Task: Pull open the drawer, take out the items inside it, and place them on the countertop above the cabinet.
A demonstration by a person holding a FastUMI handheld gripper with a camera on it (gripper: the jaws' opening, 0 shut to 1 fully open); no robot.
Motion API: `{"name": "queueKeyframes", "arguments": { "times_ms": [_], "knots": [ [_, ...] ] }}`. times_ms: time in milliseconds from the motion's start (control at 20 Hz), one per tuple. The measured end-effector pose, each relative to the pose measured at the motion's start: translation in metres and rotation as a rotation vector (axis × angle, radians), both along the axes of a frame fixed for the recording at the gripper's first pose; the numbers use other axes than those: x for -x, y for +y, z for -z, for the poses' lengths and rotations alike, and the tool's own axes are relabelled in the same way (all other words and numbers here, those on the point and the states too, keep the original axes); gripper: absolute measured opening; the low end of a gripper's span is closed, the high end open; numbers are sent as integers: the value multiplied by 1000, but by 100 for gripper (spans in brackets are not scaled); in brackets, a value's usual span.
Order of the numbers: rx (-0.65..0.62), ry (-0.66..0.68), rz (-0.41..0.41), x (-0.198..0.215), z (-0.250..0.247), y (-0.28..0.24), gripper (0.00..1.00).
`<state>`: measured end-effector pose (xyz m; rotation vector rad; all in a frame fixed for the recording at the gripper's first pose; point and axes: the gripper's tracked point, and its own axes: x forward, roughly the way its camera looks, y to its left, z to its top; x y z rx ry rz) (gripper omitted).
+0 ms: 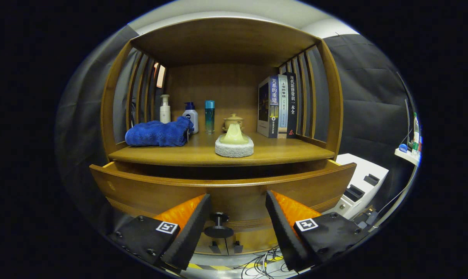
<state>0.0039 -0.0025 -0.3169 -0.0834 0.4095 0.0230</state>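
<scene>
Jaws spread wide, the gripper straddles the drawer knob without touching it. The drawer stands slightly open below the desk; pinch the knob squarely, then pull straight back.

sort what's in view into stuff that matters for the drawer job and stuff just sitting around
Job:
- drawer, pulled partly open
- drawer knob, between the fingers, untouched
- countertop
- hand-held gripper, open

Lying about:
- blue towel
- three bottles
- small teapot
- cream piece on a white pad
- books
</scene>
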Motion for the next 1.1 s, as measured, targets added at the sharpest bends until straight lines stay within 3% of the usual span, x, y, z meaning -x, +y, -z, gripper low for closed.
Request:
{"name": "queueKeyframes", "arguments": {
  "times_ms": [400, 750, 1100],
  "knots": [
    [18, 3, 11, -49, 7, 5, 95],
    [22, 14, 5, -48, 6, 7, 92],
    [9, -84, -22, -40, -77, 25, 95]
  ]
}}
